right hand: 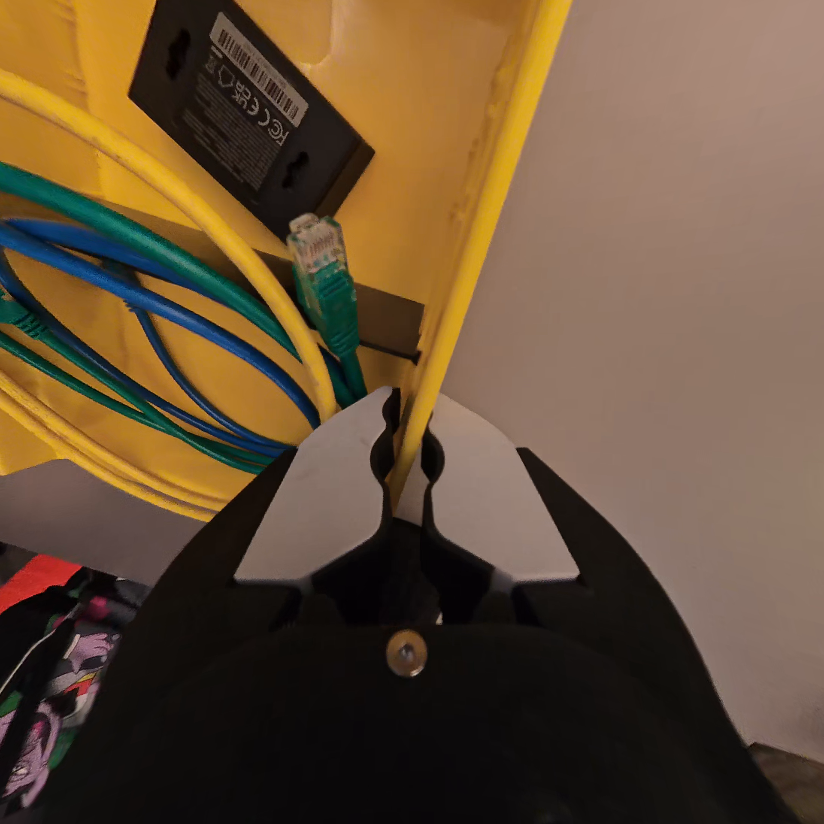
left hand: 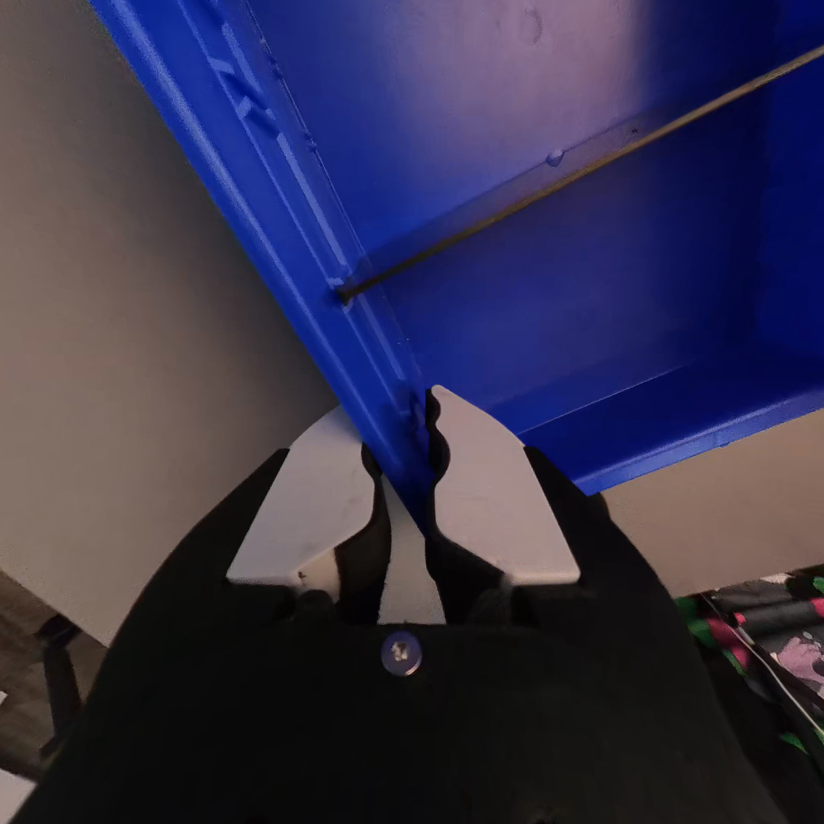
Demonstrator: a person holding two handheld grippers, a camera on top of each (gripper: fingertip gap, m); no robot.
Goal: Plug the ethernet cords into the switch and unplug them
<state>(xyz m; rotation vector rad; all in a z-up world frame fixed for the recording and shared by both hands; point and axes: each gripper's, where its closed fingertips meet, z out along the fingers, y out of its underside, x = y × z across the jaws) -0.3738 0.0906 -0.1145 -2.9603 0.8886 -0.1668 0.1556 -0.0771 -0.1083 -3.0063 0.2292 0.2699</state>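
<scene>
While bins apparently being carried: left gripper (left hand: 403, 439) clamped on blue bin (left hand: 579, 276) rim, right gripper (right hand: 408, 439) on yellow bin (right hand: 481, 249) rim; inside, switch (right hand: 249, 107) face-down, green ethernet plug (right hand: 323, 272) loose.

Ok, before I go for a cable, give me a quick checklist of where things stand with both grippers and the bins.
1. Left gripper free to work: not ok, it is shut on the blue bin rim.
2. Right gripper free: not ok, it is shut on the yellow bin wall.
3. Switch ready for plugging: not ok, it lies label side up in the yellow bin, ports not in view.
4. A connector within sight: ok, the green cable plug lies unplugged below the switch.
5. Cables untangled: not ok, the green, blue cables and yellow cable loop over each other.
6. Blue bin contents: cannot tell, only bare inside shows.
</scene>
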